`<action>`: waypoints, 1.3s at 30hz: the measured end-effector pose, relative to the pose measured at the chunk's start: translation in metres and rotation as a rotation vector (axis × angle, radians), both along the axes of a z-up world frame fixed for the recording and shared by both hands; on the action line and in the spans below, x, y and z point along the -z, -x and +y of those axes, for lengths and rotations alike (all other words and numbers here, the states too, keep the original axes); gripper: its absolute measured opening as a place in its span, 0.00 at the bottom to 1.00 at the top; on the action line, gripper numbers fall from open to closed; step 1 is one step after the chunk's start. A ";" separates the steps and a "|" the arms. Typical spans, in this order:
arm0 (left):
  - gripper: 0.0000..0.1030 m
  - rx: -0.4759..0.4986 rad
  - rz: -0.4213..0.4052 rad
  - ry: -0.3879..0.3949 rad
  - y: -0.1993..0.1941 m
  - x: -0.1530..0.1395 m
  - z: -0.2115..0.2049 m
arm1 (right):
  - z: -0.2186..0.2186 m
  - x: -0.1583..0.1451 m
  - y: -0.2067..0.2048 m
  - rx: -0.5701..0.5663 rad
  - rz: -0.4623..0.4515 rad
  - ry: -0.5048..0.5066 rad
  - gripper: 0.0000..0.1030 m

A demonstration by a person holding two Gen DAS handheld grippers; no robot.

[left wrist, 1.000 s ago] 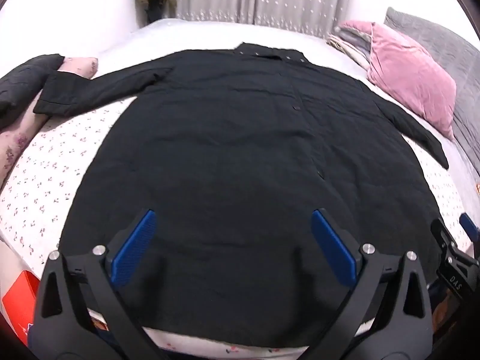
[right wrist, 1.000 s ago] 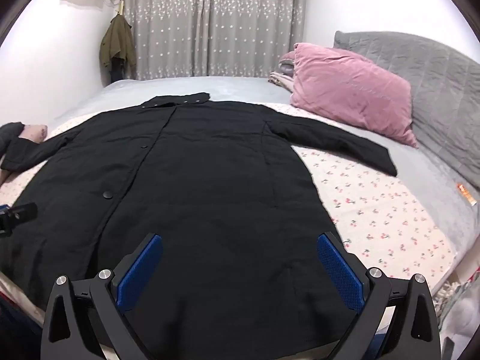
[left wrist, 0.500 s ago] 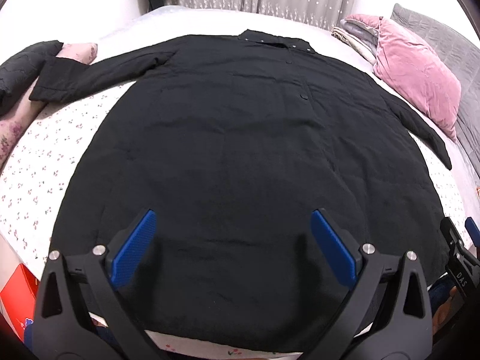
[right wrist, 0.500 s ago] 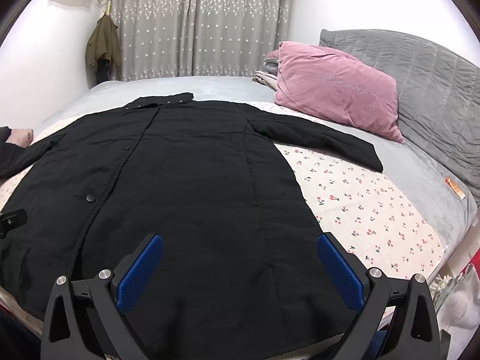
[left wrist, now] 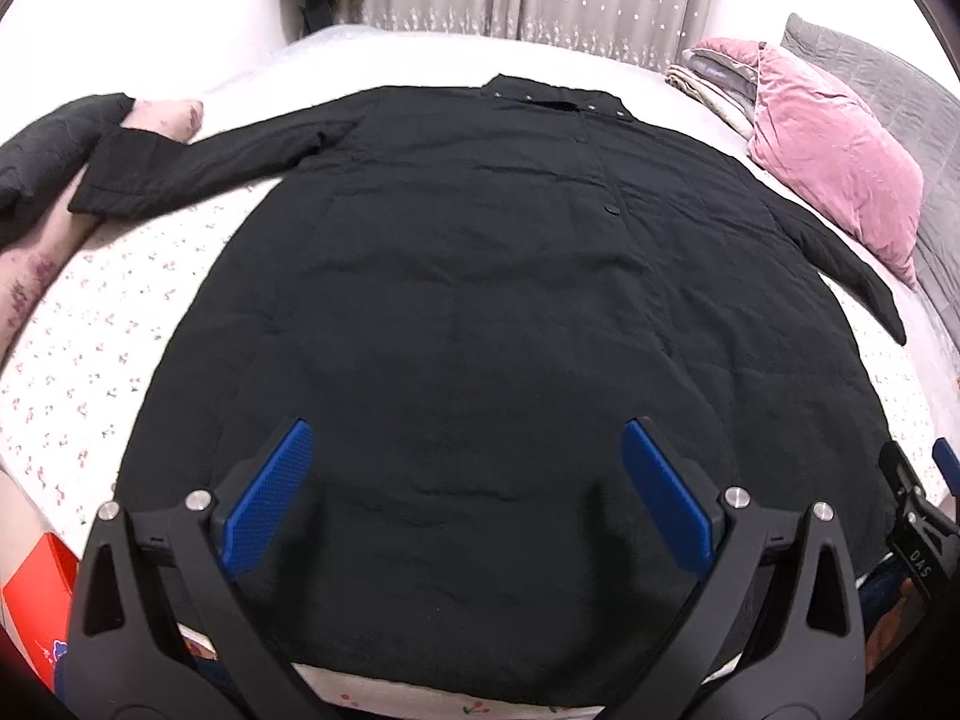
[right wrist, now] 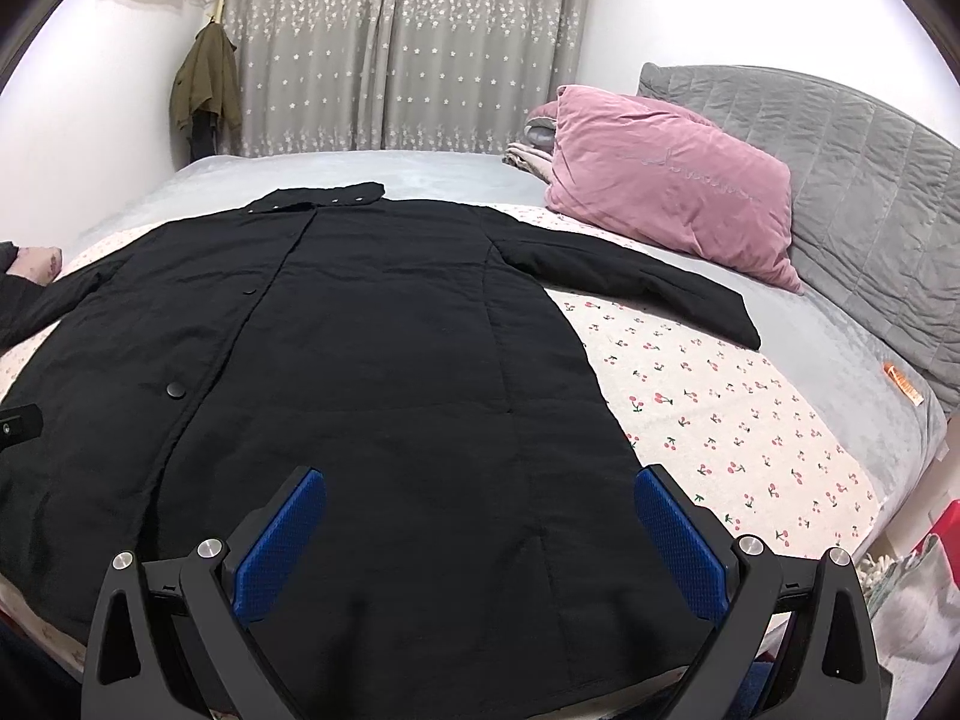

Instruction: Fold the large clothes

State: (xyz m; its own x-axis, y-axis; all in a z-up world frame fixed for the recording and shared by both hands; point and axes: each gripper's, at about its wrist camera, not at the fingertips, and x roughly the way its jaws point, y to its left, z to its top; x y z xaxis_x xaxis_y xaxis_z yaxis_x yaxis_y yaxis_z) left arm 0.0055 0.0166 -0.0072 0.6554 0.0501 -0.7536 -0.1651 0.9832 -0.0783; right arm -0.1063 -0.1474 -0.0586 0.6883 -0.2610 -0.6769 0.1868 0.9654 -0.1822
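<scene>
A long black coat lies flat and face up on the bed, collar at the far end, hem near me, both sleeves spread out. It also shows in the right wrist view. My left gripper is open and empty, hovering above the hem's left half. My right gripper is open and empty, above the hem's right half. The right gripper's edge shows at the lower right of the left wrist view.
The bed has a cherry-print sheet over a grey blanket. A pink pillow and grey headboard are on the right. Dark and pink bedding lies at the left sleeve. A red box sits low left.
Both grippers have shifted slightly over the hem; the views tilt and move a little to the left. The coat has not moved. Both grippers stay open.
</scene>
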 end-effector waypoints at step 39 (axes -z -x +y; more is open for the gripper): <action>0.99 -0.013 -0.006 -0.043 0.004 0.003 -0.010 | 0.006 -0.001 0.004 -0.028 -0.011 -0.014 1.00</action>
State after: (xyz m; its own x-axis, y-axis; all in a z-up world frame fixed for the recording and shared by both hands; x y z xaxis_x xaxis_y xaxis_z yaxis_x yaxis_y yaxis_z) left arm 0.0014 0.0065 -0.0101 0.6592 0.0909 -0.7464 -0.1779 0.9833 -0.0374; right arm -0.1103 -0.1414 -0.0574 0.7022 -0.2323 -0.6730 0.1620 0.9726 -0.1668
